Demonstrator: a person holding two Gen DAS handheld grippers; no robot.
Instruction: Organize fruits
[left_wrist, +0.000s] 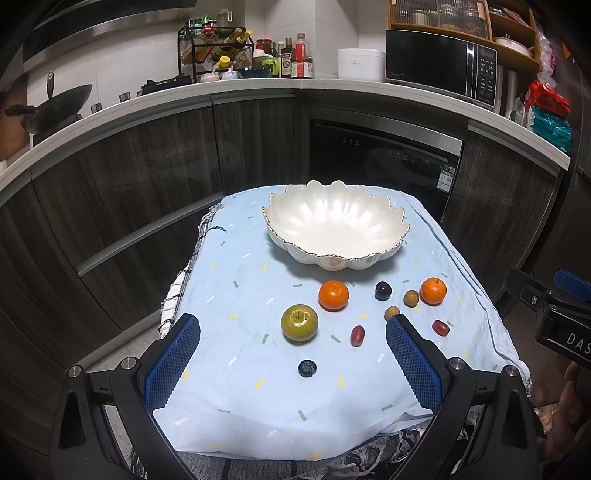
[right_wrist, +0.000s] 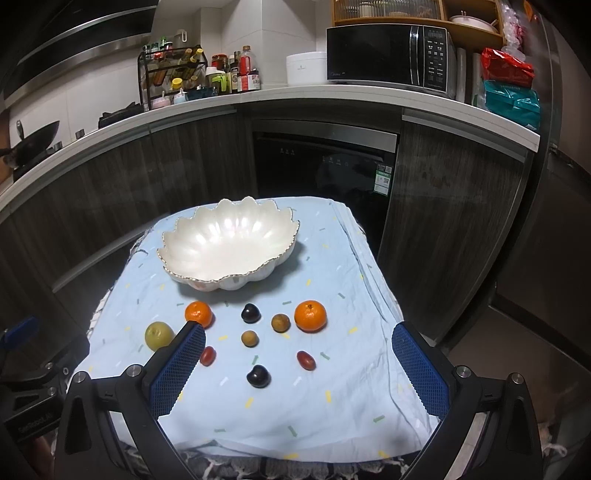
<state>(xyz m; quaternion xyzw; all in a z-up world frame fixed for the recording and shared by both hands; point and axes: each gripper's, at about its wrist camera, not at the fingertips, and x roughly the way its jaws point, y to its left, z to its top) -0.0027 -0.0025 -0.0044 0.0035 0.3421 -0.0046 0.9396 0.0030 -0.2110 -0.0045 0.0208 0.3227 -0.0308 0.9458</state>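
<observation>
An empty white scalloped bowl (left_wrist: 334, 225) (right_wrist: 229, 245) stands at the far end of a small table under a light blue cloth (left_wrist: 236, 398). In front of it lie loose fruits: a green apple (left_wrist: 299, 322) (right_wrist: 159, 335), two oranges (left_wrist: 333, 295) (left_wrist: 433, 291) (right_wrist: 310, 316), dark plums (left_wrist: 383, 290) (right_wrist: 258, 376), small brown fruits (right_wrist: 280, 322), red dates (left_wrist: 357, 335) (right_wrist: 306, 360) and a dark blueberry-like fruit (left_wrist: 307, 368). My left gripper (left_wrist: 293, 330) is open and empty above the near part of the table. My right gripper (right_wrist: 297, 336) is open and empty too.
Dark kitchen cabinets and a built-in oven (left_wrist: 384, 158) stand behind the table. The counter above holds a microwave (left_wrist: 439, 64), bottles, a spice rack (left_wrist: 214, 51) and a wok (left_wrist: 55, 107). The cloth hangs over the table edges.
</observation>
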